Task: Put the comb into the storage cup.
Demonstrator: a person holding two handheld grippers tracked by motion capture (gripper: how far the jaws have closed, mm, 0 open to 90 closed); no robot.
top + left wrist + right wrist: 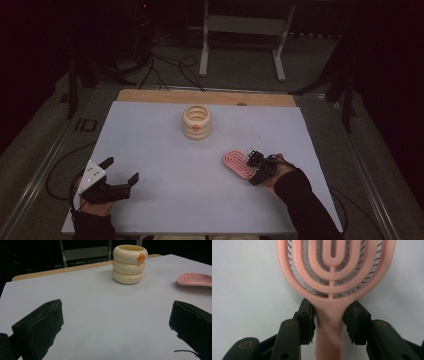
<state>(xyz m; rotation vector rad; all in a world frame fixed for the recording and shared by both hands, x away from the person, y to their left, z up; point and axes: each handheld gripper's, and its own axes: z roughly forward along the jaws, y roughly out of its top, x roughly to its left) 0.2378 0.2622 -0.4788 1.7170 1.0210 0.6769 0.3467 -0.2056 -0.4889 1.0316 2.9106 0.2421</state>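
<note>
A: The right gripper (329, 322) has its fingers (306, 317) either side of the brush (332, 277) handle, just below the head. They look pressed against it, though a sliver of shadow on the right side leaves me unsure how firm that is.

B: Then I'd want the pads square on the handle's flanks before any lift. It's a narrow, smooth neck, so an off-centre squeeze could let the brush pivot.

A: Agreed. The brush lies bristles down on the worktop (165, 200), right of centre, head pointing far and left.

B: So lift straight up first; dragging would catch the bristles.

A: The left gripper (120, 176) sits at the near left, fingers (40, 325) wide apart with nothing between them.

B: Fine, it's well clear. And the cup (197, 122)?

A: Cream, ribbed, upright at the far middle, well apart from the brush. If the brush belongs in it, handle-down looks the easier entry.

B: Then hold low on the neck and keep the head balanced.
</note>
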